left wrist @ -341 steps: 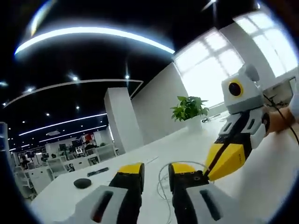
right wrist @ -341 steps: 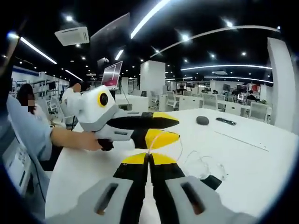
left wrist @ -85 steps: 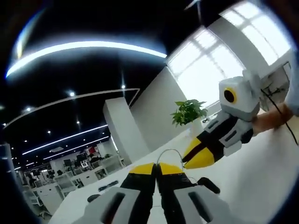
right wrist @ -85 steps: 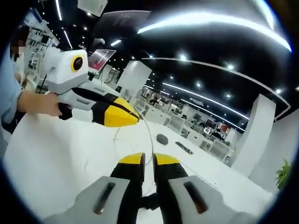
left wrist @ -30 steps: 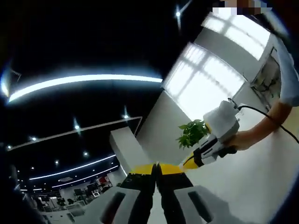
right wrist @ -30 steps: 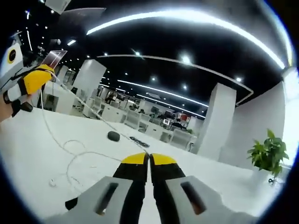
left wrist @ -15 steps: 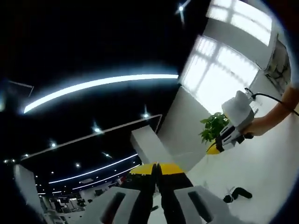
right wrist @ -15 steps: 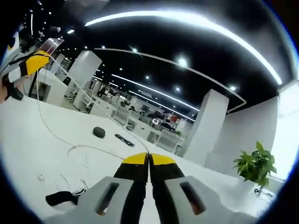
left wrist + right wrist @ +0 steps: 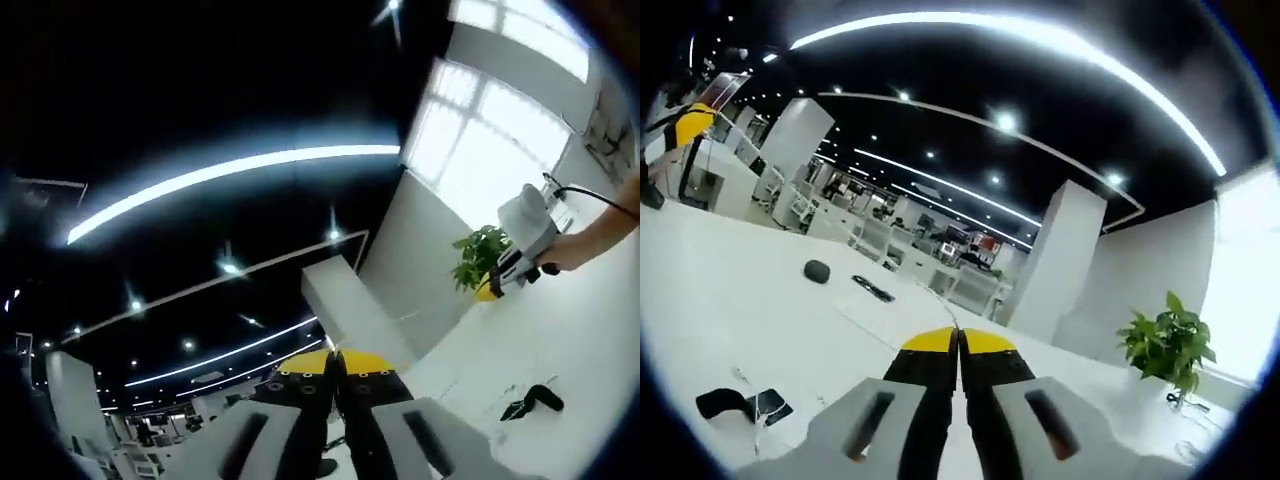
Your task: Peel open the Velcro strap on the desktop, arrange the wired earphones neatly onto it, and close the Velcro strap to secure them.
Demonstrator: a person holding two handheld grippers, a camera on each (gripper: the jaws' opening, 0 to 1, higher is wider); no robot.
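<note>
White tabletop [image 9: 730, 300] spans an open office under strip lights, the black Velcro strap [image 9: 728, 402] lying on it with earphone wire [image 9: 760, 410] across it. My left hand-held gripper [image 9: 335, 355] and right hand-held gripper [image 9: 959, 338] are raised far apart, jaws pressed together, a thin wire running from the right tips.

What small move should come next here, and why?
Probably bring both grippers back together and down toward the strap. Left gripper and right gripper have shut jaws, a thin cord stretched taut between them, far above the table.
</note>
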